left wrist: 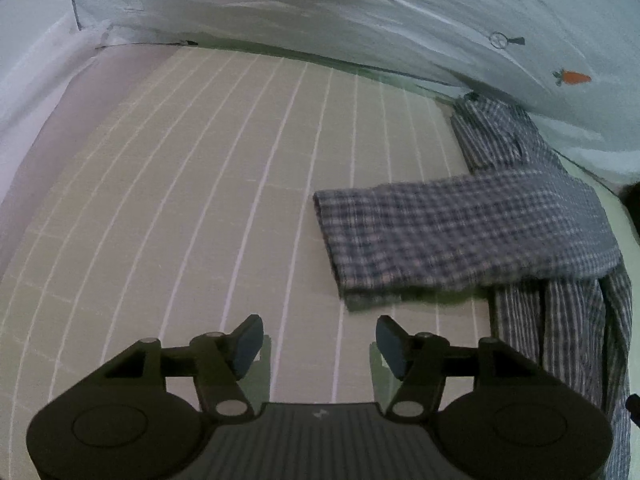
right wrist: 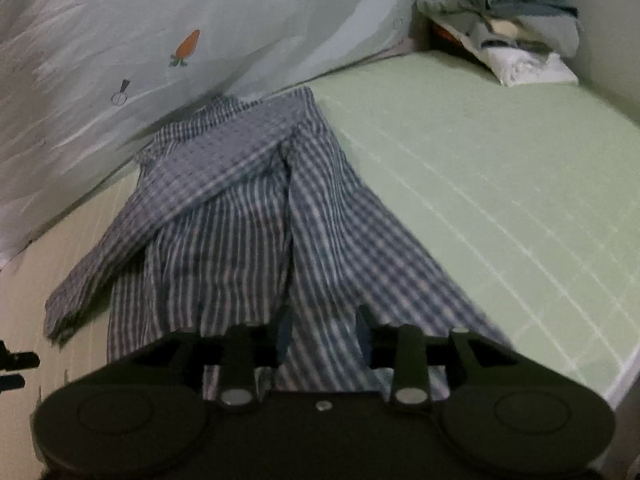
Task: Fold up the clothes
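L gripper [left wrist: 319, 342] hangs spread, holding nothing, over bare mattress [left wrist: 200, 200], R gripper [right wrist: 323, 330] at shirt [right wrist: 248, 200] hem, fingers around cloth but grip unclear, prob. to pull it flat, sleeve [left wrist: 440, 236] flopped toward 9, clothes pile [right wrist: 508, 28] at 1 o'clock.

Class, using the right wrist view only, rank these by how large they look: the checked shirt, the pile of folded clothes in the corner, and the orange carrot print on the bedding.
1. Checked shirt, though its nearness to the camera enlarges it.
2. Pile of folded clothes.
3. Carrot print.
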